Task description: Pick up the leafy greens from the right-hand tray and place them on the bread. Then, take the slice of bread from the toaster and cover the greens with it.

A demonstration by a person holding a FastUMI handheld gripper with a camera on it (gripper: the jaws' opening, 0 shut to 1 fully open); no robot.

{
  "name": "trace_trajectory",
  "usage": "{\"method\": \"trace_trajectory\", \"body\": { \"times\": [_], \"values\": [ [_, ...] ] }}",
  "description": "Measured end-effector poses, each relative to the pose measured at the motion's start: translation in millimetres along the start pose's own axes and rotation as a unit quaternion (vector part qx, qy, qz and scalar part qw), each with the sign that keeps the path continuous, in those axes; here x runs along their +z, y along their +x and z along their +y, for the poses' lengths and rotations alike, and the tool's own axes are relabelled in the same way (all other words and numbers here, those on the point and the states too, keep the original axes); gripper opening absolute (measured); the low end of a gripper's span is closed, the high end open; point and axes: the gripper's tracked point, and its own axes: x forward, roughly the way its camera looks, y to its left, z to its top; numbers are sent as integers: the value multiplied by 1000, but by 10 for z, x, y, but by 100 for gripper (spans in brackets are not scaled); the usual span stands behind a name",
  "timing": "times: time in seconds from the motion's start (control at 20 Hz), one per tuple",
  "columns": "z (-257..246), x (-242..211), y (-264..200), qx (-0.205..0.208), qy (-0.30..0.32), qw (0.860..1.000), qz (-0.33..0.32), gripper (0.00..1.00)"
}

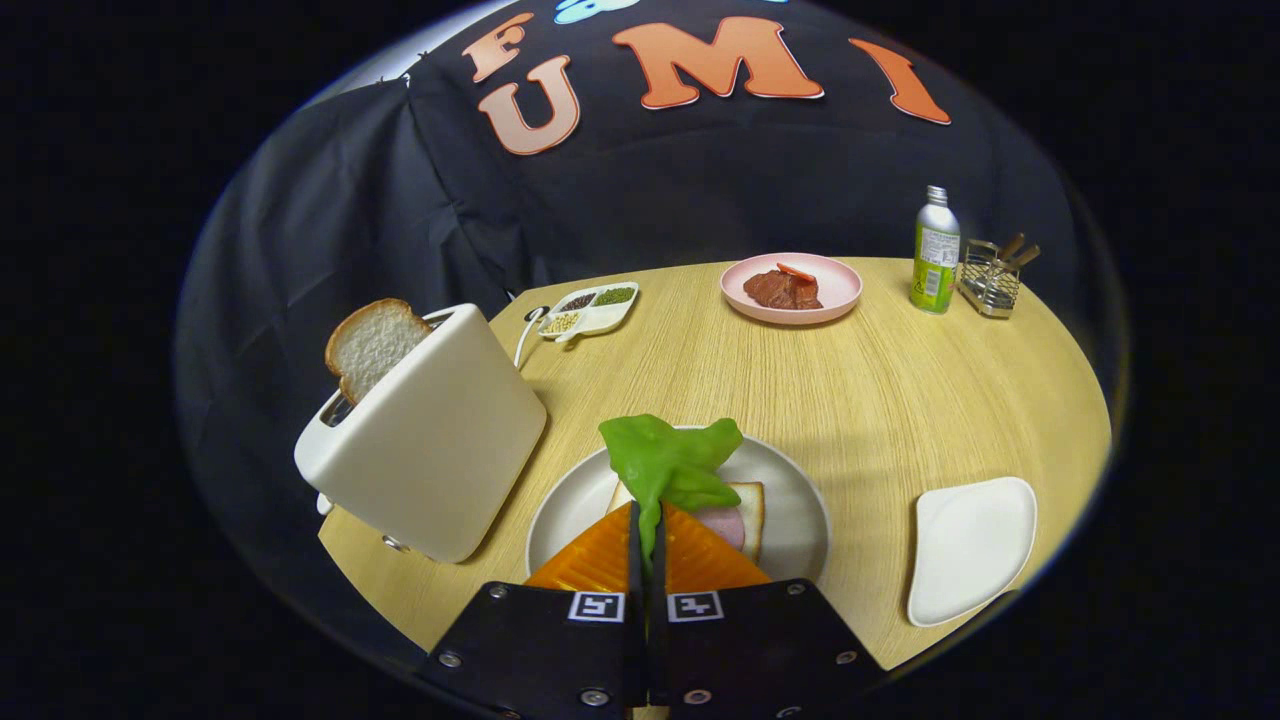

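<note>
My gripper [648, 515] is shut on the stem of the leafy greens [668, 462], a bright green leaf that stands up from between the fingertips. Right under it lies a slice of bread [748, 510] with a pink ham slice [722, 524] on top, on a round white plate [800, 500]. The leaf hangs above that bread. To the left stands a white toaster [430, 435] with a slice of bread [372, 345] sticking up out of its slot. The white tray [968, 548] to the right of the plate holds nothing.
At the back of the wooden table [860, 390] sit a pink plate with meat [790, 286], a green bottle [935, 252], a wire holder [990, 275] and a white divided dish of beans [588, 308]. The toaster's cord runs behind it.
</note>
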Motion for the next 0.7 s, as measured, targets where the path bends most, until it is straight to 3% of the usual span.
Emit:
{"method": "trace_trajectory", "body": {
  "times": [0.45, 0.55, 0.7],
  "values": [
    [-123, -101, 92, -43, -11, 999, 15, 6],
    [-128, -103, 79, -48, -13, 999, 15, 12],
    [-155, -118, 68, -56, -17, 998, 15, 28]
  ]
}}
